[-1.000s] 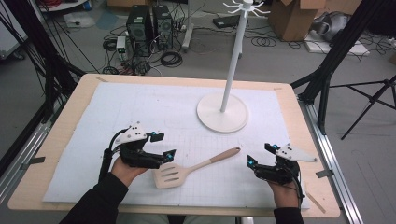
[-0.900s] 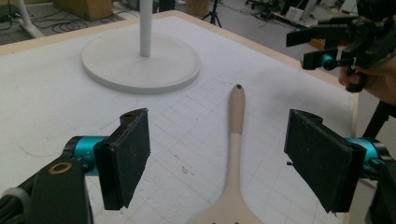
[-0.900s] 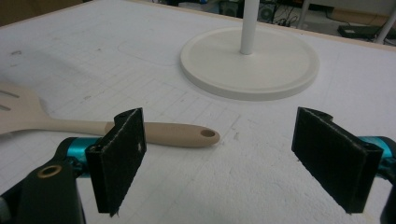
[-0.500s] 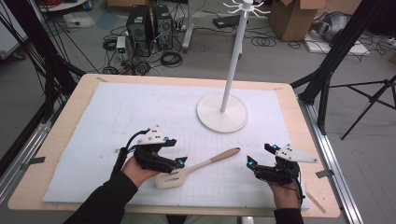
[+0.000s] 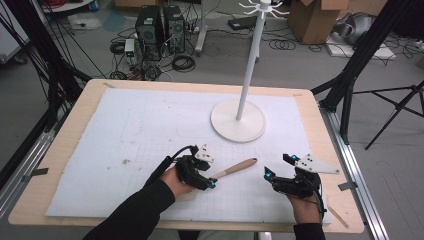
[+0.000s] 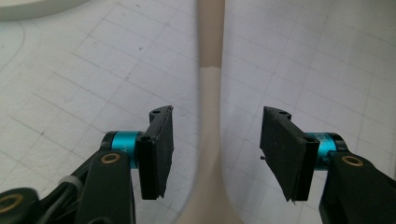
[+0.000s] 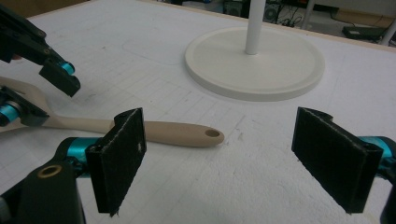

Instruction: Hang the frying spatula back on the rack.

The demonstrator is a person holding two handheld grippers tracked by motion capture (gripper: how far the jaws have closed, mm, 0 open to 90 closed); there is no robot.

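Note:
A beige spatula point(image 5: 235, 168) lies on the white mat, handle pointing right and away from me. My left gripper point(image 5: 207, 182) hangs low over its neck, and the hand covers the blade. In the left gripper view the thin neck point(image 6: 210, 140) runs up between the two black pads point(image 6: 159, 149), with a gap on each side. The jaws have just been closing and stand half open, touching nothing. My right gripper point(image 5: 276, 166) rests open near the front right, empty. From it I see the handle's end with its hole point(image 7: 212, 134) and the left gripper point(image 7: 39, 95) astride the neck.
A white stand with a round base point(image 5: 237, 120) and tall pole point(image 5: 250, 60) rises behind the spatula. The gridded white mat point(image 5: 125, 130) covers most of the wooden table point(image 5: 75, 115). Computers, cables and boxes lie on the floor beyond the far edge.
My left gripper has slid right and down from beside the spatula's blade to over its neck, and its jaws have narrowed. The right gripper and the spatula have stayed put.

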